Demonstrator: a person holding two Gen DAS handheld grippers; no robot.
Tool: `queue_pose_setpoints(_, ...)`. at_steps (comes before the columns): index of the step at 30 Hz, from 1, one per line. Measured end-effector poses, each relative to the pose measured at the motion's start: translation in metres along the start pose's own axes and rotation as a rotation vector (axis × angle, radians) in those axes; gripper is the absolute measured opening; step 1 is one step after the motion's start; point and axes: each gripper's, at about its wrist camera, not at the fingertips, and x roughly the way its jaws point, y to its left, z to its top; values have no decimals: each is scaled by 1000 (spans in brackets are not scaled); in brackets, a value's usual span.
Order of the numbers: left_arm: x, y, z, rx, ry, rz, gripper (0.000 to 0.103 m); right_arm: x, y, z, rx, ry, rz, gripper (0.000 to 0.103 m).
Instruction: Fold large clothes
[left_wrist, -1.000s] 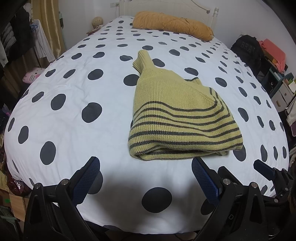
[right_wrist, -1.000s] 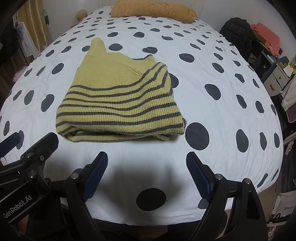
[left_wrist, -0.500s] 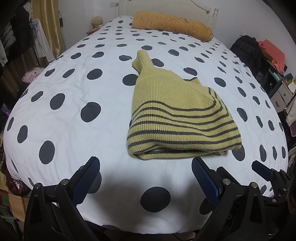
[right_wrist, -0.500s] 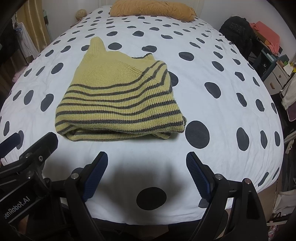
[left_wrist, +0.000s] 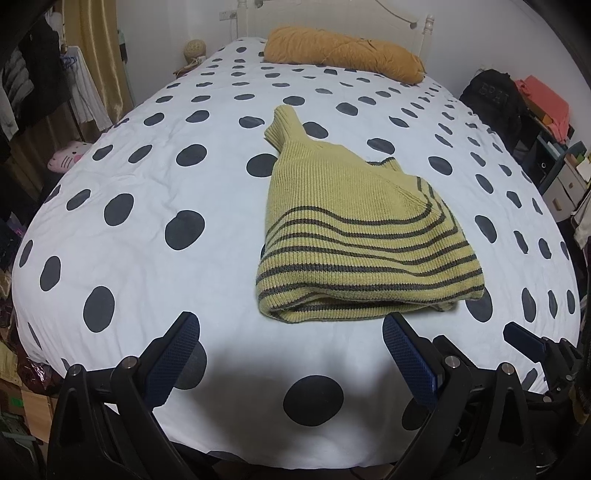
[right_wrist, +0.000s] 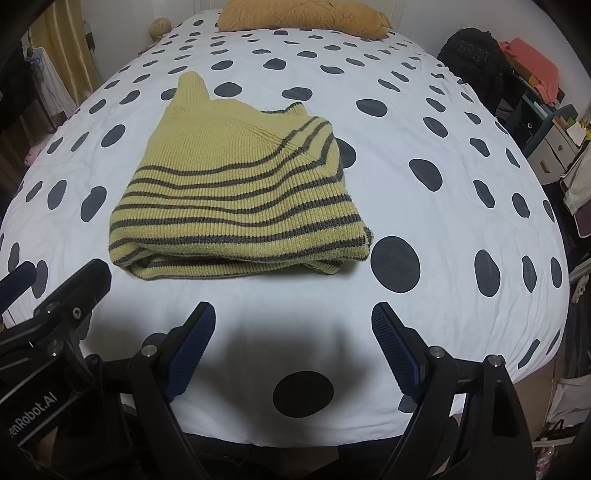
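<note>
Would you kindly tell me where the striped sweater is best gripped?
Probably the sweater by its thick near folded edge, coming low from the front. The layers stack there and face both open grippers, left gripper and right gripper.

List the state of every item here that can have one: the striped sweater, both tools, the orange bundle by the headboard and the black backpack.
Striped sweater: folded into a compact bundle, lying on the bed, one sleeve sticking out toward the headboard.
Left tool: open, empty, clear of the sweater.
Right tool: open, empty, clear of the sweater.
Orange bundle: lying by the headboard.
Black backpack: upright beside the bed; zip state unclear.
</note>
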Motion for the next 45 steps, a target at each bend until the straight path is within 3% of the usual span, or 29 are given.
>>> queue_pose_setpoints(45, 4, 3, 0, -3, 3, -13, 100, 4, 0, 1, -10, 9, -14, 87)
